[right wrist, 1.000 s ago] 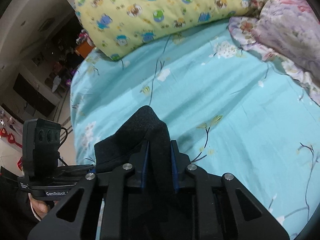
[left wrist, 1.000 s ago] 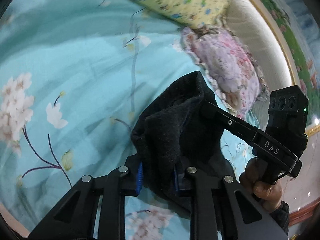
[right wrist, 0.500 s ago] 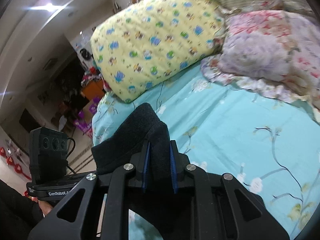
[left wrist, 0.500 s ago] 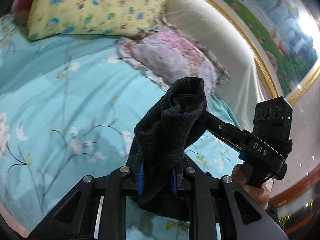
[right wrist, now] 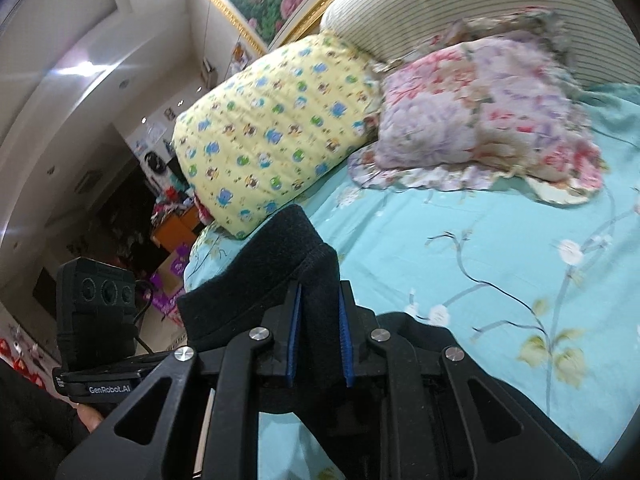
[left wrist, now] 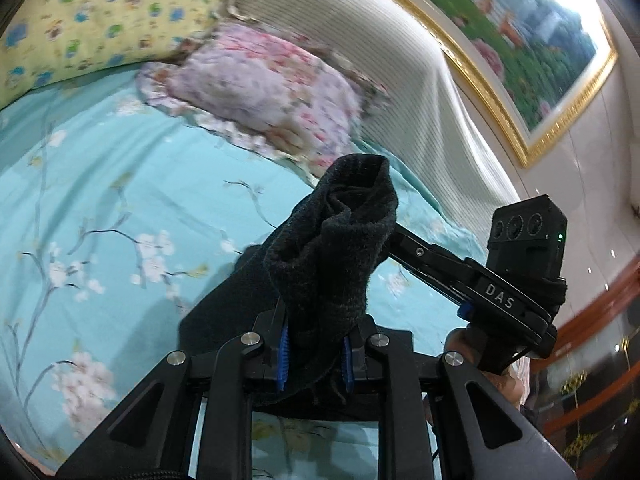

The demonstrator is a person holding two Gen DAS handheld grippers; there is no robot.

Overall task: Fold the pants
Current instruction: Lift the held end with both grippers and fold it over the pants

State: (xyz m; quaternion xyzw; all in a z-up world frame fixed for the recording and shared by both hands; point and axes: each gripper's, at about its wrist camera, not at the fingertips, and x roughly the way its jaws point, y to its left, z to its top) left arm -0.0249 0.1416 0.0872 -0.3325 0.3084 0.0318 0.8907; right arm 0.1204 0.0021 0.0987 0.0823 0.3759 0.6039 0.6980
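Black pants (left wrist: 332, 248) bunched, clamped in left gripper (left wrist: 314, 354) and right gripper (right wrist: 320, 336) jaws alike; cloth spans between them above bed (left wrist: 120, 184); neither hand nearer.

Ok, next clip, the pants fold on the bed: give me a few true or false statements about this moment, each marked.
1. Both claws are shut on the black pants. True: the left claw and the right claw each pinch the fabric.
2. The pants lie flat on the bed sheet. False: they are lifted and bunched at the claws.
3. A yellow pillow sits beside a pink floral pillow. True.
4. The bed sheet is plain white. False: it is turquoise with blossom branches.
5. A gold-framed painting hangs above the headboard. True.
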